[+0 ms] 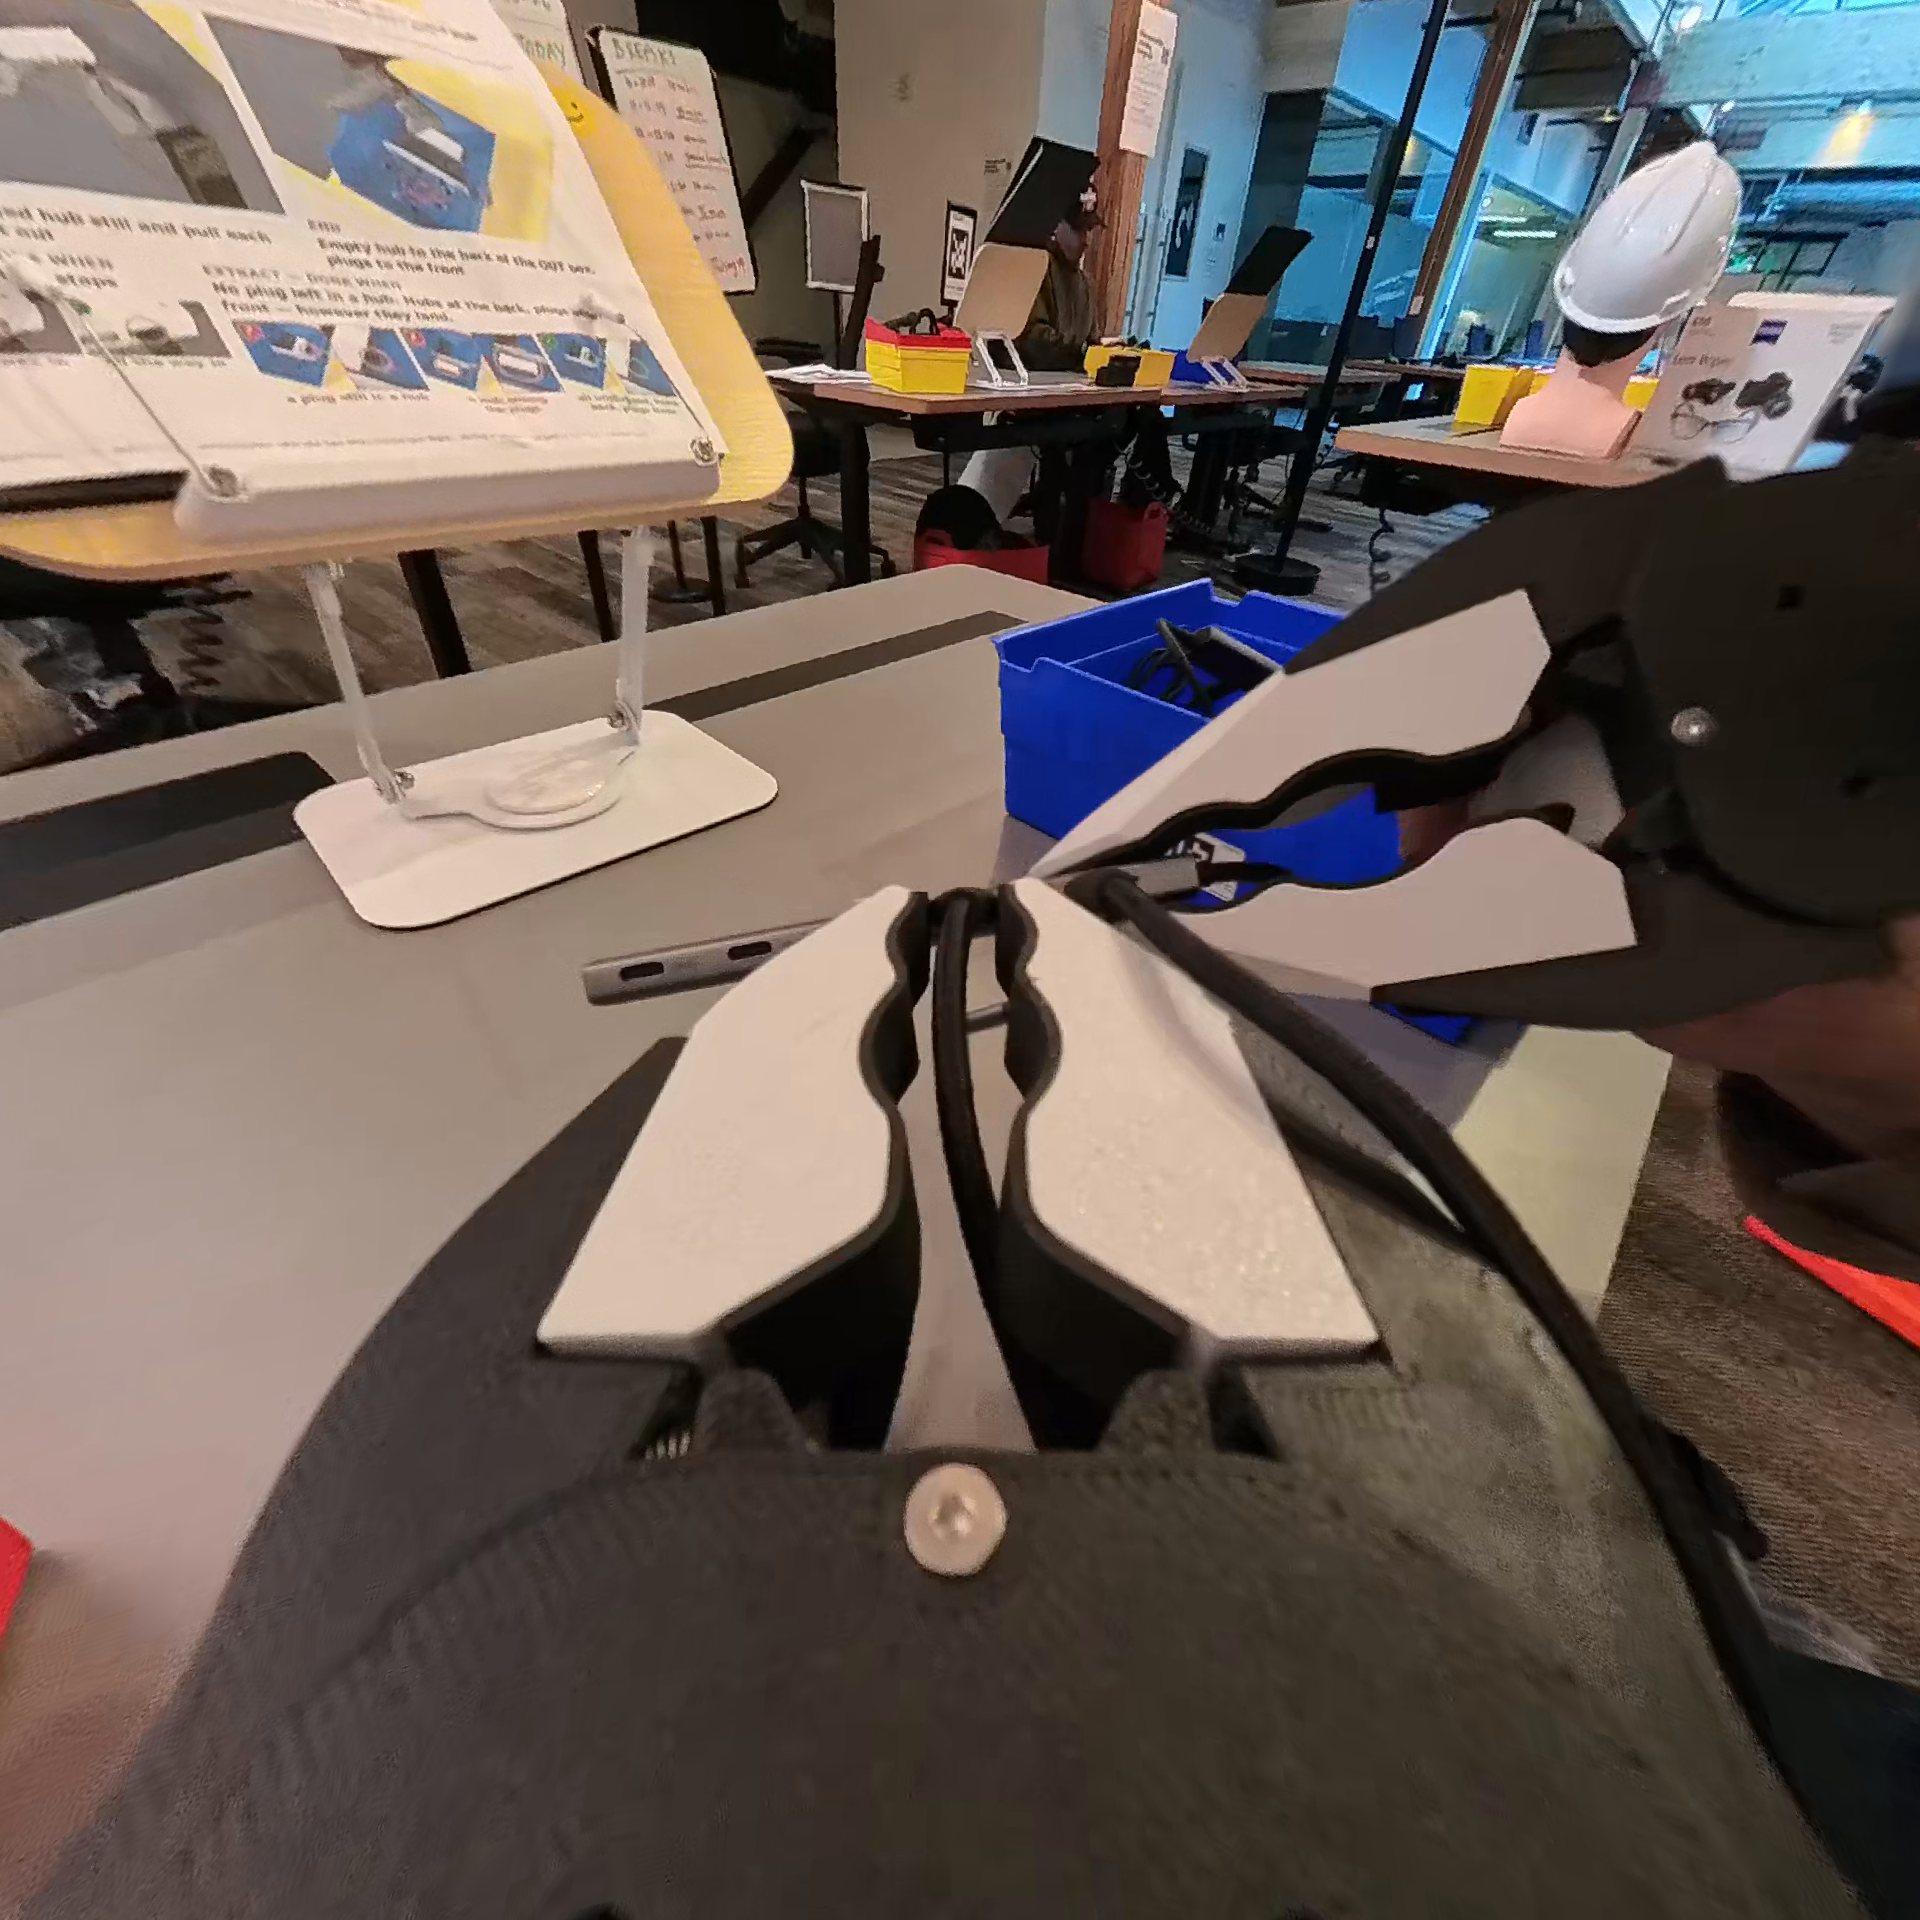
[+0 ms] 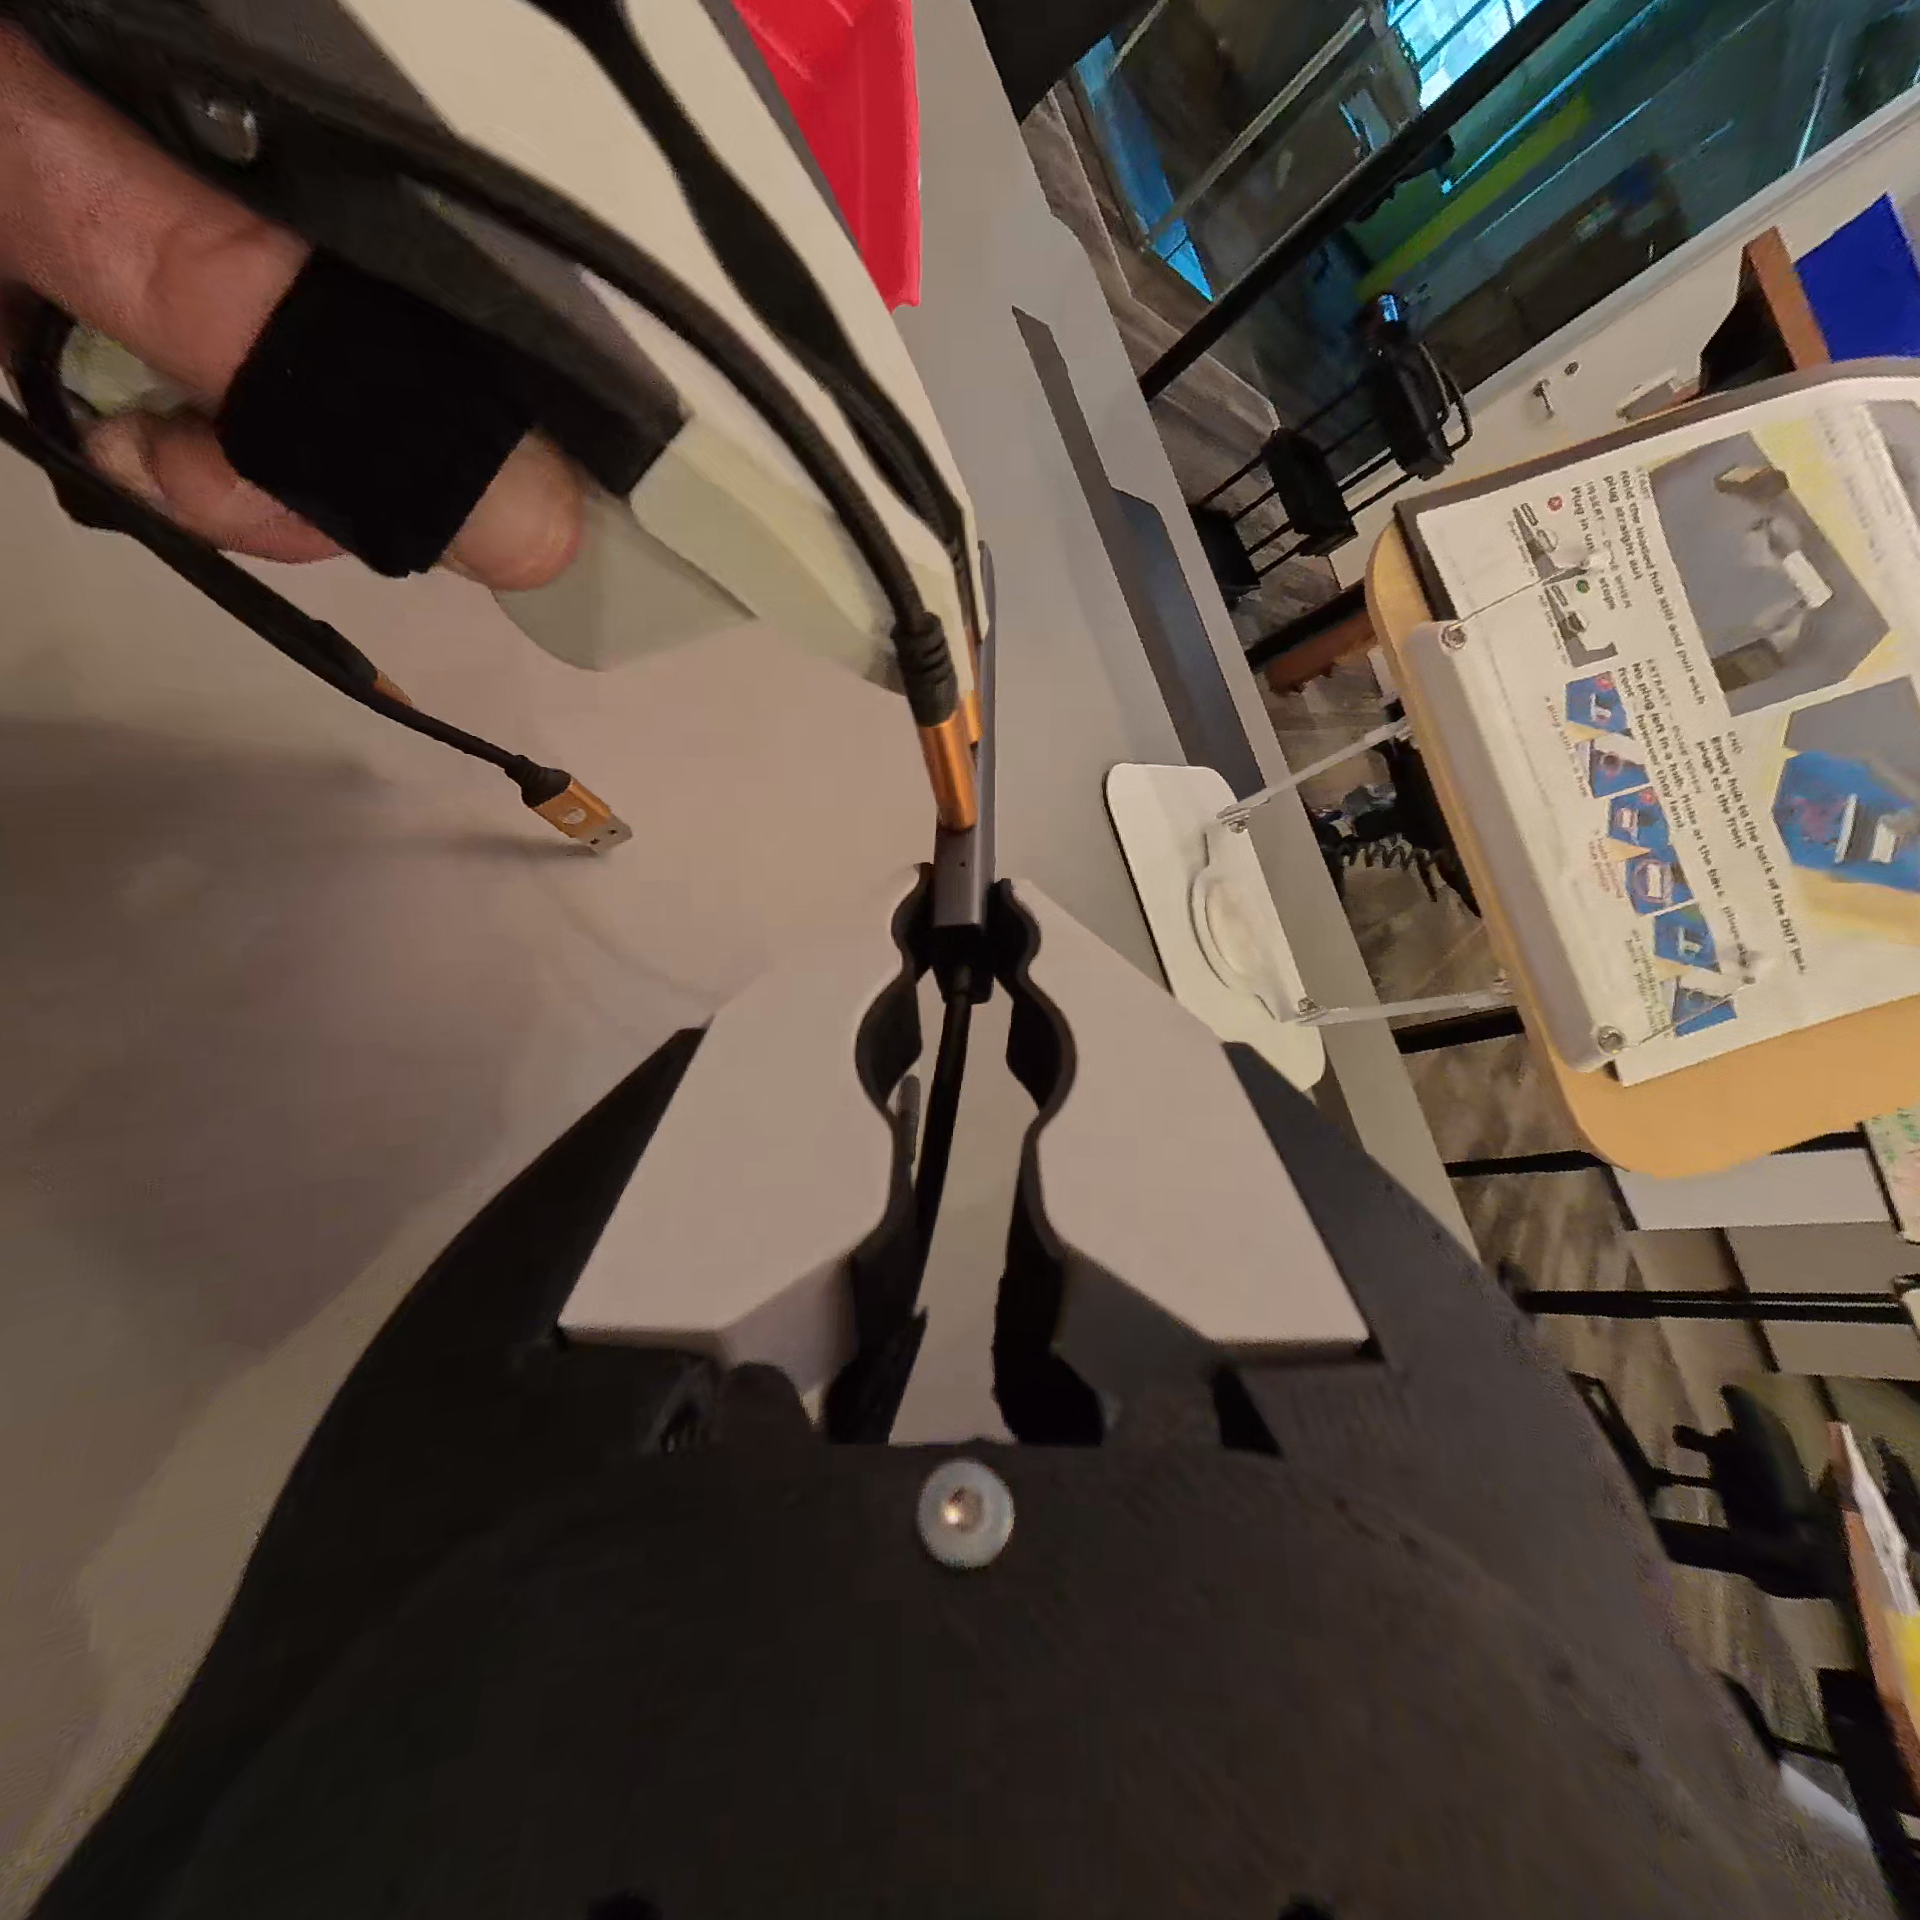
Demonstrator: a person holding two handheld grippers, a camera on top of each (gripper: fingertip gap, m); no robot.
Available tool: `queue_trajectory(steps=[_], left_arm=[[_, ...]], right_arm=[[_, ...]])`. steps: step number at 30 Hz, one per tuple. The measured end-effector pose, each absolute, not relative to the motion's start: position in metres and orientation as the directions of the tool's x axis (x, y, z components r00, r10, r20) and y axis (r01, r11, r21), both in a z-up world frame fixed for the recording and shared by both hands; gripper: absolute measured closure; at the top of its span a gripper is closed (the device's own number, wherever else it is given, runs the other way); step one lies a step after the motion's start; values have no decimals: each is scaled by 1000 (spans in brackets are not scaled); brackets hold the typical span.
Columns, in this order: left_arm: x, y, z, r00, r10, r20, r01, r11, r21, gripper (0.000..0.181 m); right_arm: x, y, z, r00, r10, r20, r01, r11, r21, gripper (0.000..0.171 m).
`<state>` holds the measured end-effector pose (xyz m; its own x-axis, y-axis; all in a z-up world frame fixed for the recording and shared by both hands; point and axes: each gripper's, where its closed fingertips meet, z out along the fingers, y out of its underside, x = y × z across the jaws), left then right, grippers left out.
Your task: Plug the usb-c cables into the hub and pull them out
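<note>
Currently the hub [image 2: 961, 883], a slim grey metal bar, is sitting above the grey table [image 1: 260, 1091], pinched at its end by the right gripper [image 2: 961, 909], whose jaws are pressing together on it with the hub's own black lead running back between them. In the left wrist view the hub's far end [image 1: 686, 961] is sticking out at 9 o'clock of the fingertips, showing two slot ports.

A black braided usb-c cable [image 2: 940, 649] with a copper-coloured plug [image 2: 951, 769] is meeting the hub's side just at 12 o'clock of the right gripper's tips; how deep it is seated I cannot tell. The left gripper [image 1: 961, 904] is clamping together on that cable near the plug, the cord looping back over its body.

Only the right wrist view is showing the plug's copper sleeve, a second copper plug [image 2: 582, 810] lying loose on the table at 10 o'clock, and the hand [image 2: 156, 312] gripping the left tool. Only the left wrist view is showing the blue bin [image 1: 1091, 717] at 1 o'clock holding dark cables, partly hidden behind the right gripper's white fingers [image 1: 1351, 717].

A white stand [image 1: 540, 821] carrying an instruction sheet [image 1: 343, 239] is standing at 11 o'clock. A red bin [image 2: 852, 125] is peeking in at the table edge.
</note>
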<state>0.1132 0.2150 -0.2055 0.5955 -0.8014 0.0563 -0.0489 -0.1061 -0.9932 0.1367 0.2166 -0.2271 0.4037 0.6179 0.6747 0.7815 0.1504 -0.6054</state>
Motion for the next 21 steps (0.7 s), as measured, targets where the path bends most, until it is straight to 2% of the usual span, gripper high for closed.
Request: queue_trajectory(steps=[5, 10, 14, 18, 21], left_arm=[[108, 215, -198, 585, -809, 66, -35, -106, -994, 169], [83, 215, -151, 613, -790, 29, 54, 6, -999, 155], [49, 211, -106, 662, -750, -15, 114, 119, -986, 155], [19, 207, -80, 703, -707, -80, 89, 199, -976, 158], [5, 211, -87, 730, -661, -173, -48, 203, -978, 158]], right_arm=[[136, 218, -226, 440, 670, 598, 755, 83, -650, 164], [154, 223, -206, 504, 681, 531, 715, 15, -699, 164], [180, 230, -184, 559, 668, 490, 683, -37, -729, 164], [226, 240, -144, 638, 609, 472, 639, -77, -765, 164], [277, 248, -107, 713, 535, 453, 592, -114, -798, 165]])
